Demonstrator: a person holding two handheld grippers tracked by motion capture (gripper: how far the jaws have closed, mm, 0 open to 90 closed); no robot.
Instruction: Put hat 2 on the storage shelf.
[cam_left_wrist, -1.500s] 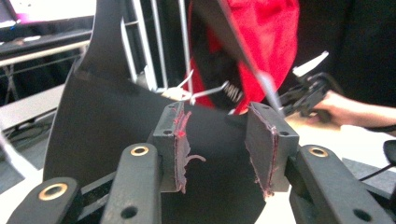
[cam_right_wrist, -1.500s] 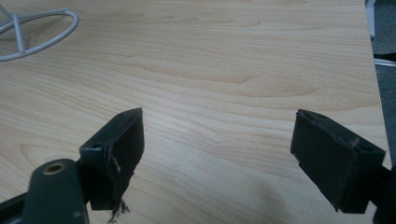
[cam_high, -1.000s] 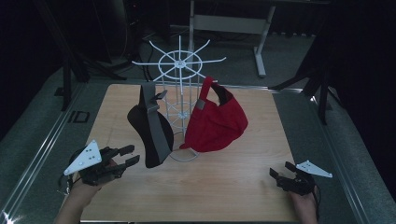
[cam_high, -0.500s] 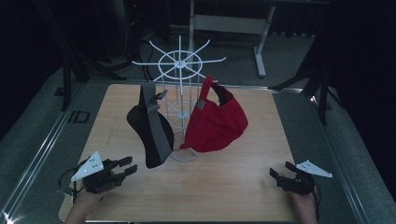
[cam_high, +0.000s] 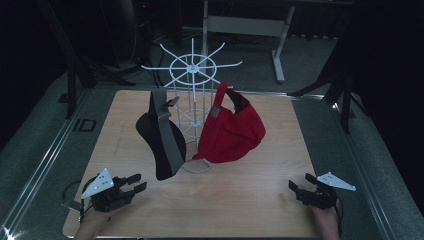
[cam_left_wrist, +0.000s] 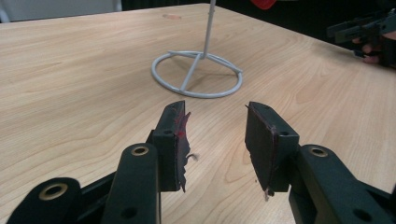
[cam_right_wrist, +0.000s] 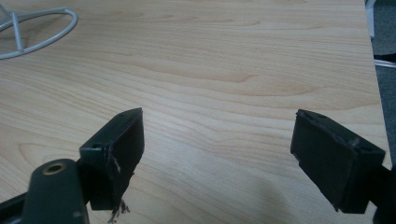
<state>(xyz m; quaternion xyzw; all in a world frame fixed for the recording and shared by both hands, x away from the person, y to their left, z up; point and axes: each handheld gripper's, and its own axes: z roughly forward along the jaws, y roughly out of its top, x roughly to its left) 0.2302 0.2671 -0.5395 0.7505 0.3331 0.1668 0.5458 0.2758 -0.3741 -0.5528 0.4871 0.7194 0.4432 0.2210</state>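
Here we see the red cap (cam_high: 231, 134) and dark cap (cam_high: 162, 137) hanging on the white wire rack (cam_high: 193, 67) mid-tabletop (cam_high: 250, 200), off the wood so claws can reach them. Left claw (cam_high: 136, 182) partly open, empty; right claw (cam_high: 296, 186) wide, empty, resting at the near edge. Versus earlier, the left claw has dropped lower.
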